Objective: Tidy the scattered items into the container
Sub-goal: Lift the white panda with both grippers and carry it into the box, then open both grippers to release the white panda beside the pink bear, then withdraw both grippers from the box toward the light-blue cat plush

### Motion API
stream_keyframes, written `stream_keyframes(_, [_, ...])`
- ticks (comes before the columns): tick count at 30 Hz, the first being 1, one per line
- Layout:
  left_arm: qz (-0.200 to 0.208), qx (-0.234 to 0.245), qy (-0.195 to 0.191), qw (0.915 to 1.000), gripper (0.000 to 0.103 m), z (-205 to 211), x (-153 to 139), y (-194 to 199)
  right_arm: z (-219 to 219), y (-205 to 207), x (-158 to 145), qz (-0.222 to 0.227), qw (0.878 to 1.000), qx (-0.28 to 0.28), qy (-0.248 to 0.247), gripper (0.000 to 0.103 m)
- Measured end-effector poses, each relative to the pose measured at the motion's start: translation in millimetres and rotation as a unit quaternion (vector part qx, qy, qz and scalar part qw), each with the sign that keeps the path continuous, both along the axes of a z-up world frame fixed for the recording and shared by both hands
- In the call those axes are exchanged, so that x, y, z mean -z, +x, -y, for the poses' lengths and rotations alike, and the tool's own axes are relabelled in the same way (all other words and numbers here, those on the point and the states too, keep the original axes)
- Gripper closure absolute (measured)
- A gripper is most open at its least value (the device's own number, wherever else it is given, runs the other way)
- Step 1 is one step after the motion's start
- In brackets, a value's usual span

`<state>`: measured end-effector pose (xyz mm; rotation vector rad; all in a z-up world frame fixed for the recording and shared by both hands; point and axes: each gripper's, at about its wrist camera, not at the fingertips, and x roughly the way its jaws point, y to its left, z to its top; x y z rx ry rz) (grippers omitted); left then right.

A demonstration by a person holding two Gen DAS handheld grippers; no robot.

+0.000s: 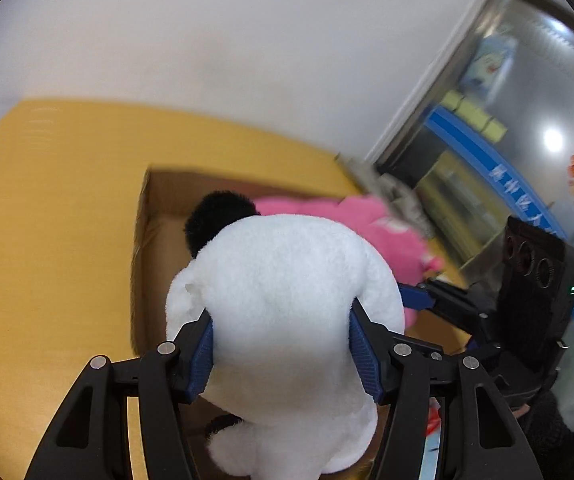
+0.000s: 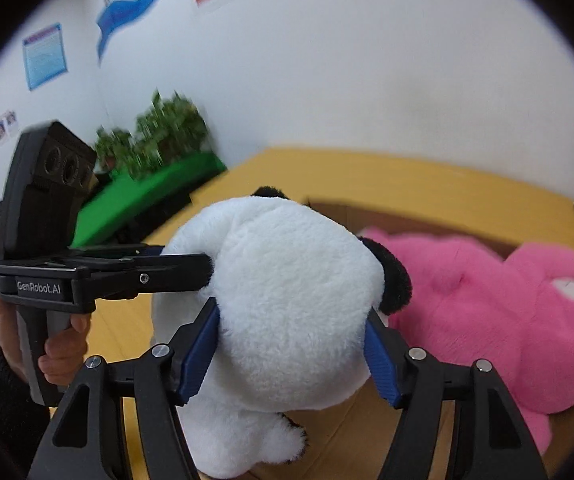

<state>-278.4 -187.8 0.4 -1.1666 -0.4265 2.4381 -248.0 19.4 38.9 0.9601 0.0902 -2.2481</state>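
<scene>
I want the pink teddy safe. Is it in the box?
Yes: the pink plush toy lies inside the open brown cardboard box.

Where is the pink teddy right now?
The pink plush toy lies inside the cardboard box, on the right in both wrist views, just behind the white plush toy that both grippers are squeezing.

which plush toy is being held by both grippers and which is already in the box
The white plush with black ears is clamped by both grippers, left and right; the pink plush lies in the cardboard box.

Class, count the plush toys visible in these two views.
2. White plush gripped by both the left gripper and right gripper; pink plush lies inside the cardboard box. Others may be hidden.
</scene>
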Motion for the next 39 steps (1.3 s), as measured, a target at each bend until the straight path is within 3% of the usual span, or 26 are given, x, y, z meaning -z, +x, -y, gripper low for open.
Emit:
stream_keyframes(2, [0.023, -0.003, -0.045, 0.9987, 0.039, -5, 20, 0, 12, -8, 30, 0.045, 0.998, -0.012, 0.03, 0.044])
stream_keyframes(4, [0.02, -0.008, -0.059, 0.998, 0.039, -2, 22, 6, 23, -7, 46, 0.063, 0.997, -0.027, 0.045, 0.044])
stream_keyframes(8, [0.033, -0.016, -0.055, 0.9978, 0.038, 3, 21, 9, 32, -4, 41, 0.069, 0.995, -0.038, 0.053, 0.042])
stream_keyframes(11, [0.024, -0.023, -0.068, 0.9971, 0.03, -1, 17, 16, 31, 0, 41, 0.066, 0.996, -0.031, 0.053, 0.039])
stream_keyframes(14, [0.014, -0.043, -0.057, 0.9973, 0.024, -2, 5, 27, 13, 4, 35, 0.071, 0.997, -0.014, 0.041, 0.023])
stream_keyframes(18, [-0.011, -0.032, -0.095, 0.9949, 0.025, -15, -8, 60, -19, 42, 14, 0.031, 0.998, -0.017, 0.045, 0.022])
stream_keyframes(23, [0.014, 0.009, -0.156, 0.9876, 0.025, -47, 16, 87, -83, 76, 14, 0.017, 0.995, 0.029, 0.098, 0.022])
stream_keyframes(27, [0.025, 0.003, -0.138, 0.9902, 0.025, -47, 29, 103, -135, 83, 42, 0.067, 0.984, 0.1, 0.134, 0.022])
stream_keyframes(30, [0.029, -0.002, -0.133, 0.9906, 0.026, -51, 27, 114, -161, 95, 46, 0.089, 0.985, 0.126, 0.084, 0.022])
stream_keyframes(36, [0.028, -0.038, -0.15, 0.9876, 0.025, -56, 21, 127, -165, 117, 38, 0.057, 0.983, 0.155, 0.083, 0.021])
stream_keyframes(39, [0.001, -0.072, -0.13, 0.9889, 0.014, -56, 1, 149, -162, 131, 26, 0.025, 0.983, 0.159, 0.091, 0.021])
